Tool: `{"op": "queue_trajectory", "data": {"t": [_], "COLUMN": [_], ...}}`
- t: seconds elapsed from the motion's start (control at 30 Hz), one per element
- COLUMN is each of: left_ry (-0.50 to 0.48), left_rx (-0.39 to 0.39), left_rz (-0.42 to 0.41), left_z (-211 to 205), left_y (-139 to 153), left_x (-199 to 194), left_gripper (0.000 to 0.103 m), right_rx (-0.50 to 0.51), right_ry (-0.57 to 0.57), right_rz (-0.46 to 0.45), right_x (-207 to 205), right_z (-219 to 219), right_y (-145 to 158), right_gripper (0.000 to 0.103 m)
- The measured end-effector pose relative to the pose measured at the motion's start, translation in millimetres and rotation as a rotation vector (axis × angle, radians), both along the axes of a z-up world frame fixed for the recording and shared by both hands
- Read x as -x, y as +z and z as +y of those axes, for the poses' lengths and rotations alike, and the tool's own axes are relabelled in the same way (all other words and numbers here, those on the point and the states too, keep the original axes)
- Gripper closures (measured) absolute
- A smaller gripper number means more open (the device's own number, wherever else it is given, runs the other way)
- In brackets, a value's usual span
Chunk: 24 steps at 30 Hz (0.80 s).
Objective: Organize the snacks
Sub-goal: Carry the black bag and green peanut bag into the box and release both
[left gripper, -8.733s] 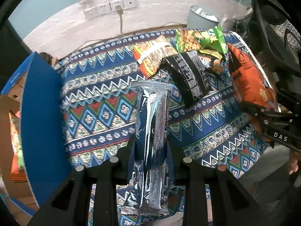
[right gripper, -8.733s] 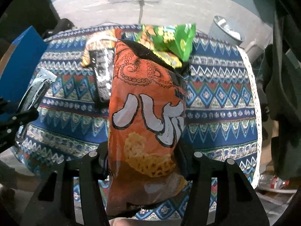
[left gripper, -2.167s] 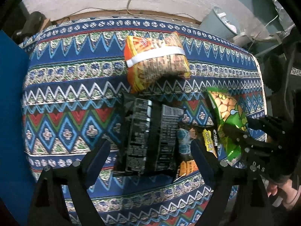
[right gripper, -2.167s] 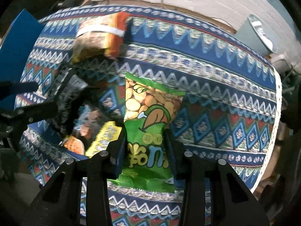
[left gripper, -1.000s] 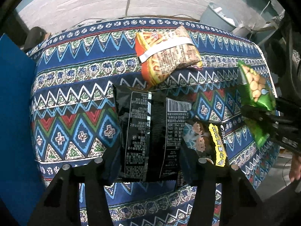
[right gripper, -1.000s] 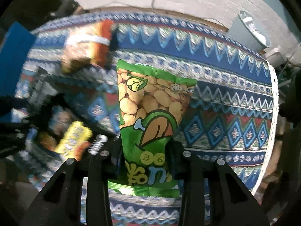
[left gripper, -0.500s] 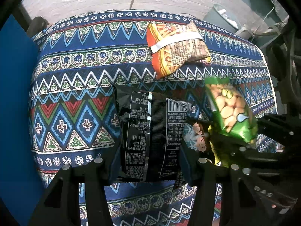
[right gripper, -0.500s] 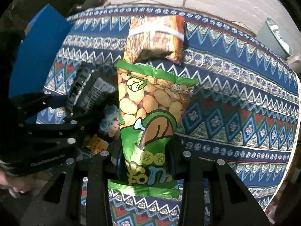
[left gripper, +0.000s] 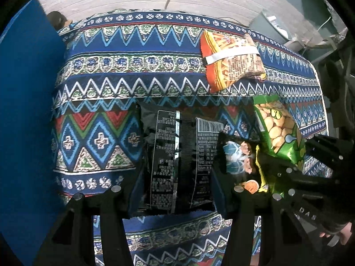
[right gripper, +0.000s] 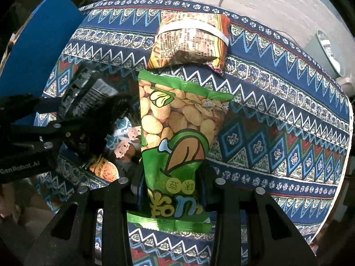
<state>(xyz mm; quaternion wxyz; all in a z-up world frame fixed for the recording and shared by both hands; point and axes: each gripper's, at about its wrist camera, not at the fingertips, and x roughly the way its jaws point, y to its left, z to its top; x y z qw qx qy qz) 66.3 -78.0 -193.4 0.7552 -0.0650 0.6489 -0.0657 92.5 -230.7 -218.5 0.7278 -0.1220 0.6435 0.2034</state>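
Observation:
My left gripper (left gripper: 175, 190) is shut on a black snack bag (left gripper: 177, 155) with white print, held over the patterned cloth (left gripper: 111, 88). My right gripper (right gripper: 172, 188) is shut on a green peanut bag (right gripper: 175, 137), held upright just right of the left gripper; the bag also shows in the left wrist view (left gripper: 277, 133). A small packet with cartoon faces (left gripper: 238, 161) lies between the two bags on the cloth. An orange snack bag with a white band (left gripper: 230, 59) lies further back on the cloth.
A blue box wall (left gripper: 24, 110) stands at the left edge of the table. A grey bin (left gripper: 273, 24) stands behind the table at the right, under a white wall with sockets. The cloth's right edge (right gripper: 346, 133) drops off.
The right gripper has carried the green bag leftward, close beside the left gripper. The left gripper still holds the black bag and has shifted slightly forward.

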Motion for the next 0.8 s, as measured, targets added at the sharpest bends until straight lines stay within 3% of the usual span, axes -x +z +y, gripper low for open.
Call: {"op": "queue_trajectory", "data": {"t": [0.33,0.63,0.8], "left_ry": [-0.035,-0.013,-0.004], "left_rx": [-0.058,-0.091,-0.123], "left_rz": [-0.066,-0.166,-0.225], "left_z": [13.8,35.2,25.7], "left_y": [22.3,69.4,92.2], "left_x": [16.1,29.0,27.6], "left_gripper": [0.055,0.056,0.056], "right_rx": [0.006,0.002,-0.006], "right_ry": [0.002,0.022,0.039], "right_rz": [-0.053,-0.132,-0.185], "right_x": [-0.3,-4.3,-4.7], "right_z": [7.2,20.4,23.0], "right_y": [20.8,57.0,77.8], "right_gripper": [0.068,0.068,0.068]}}
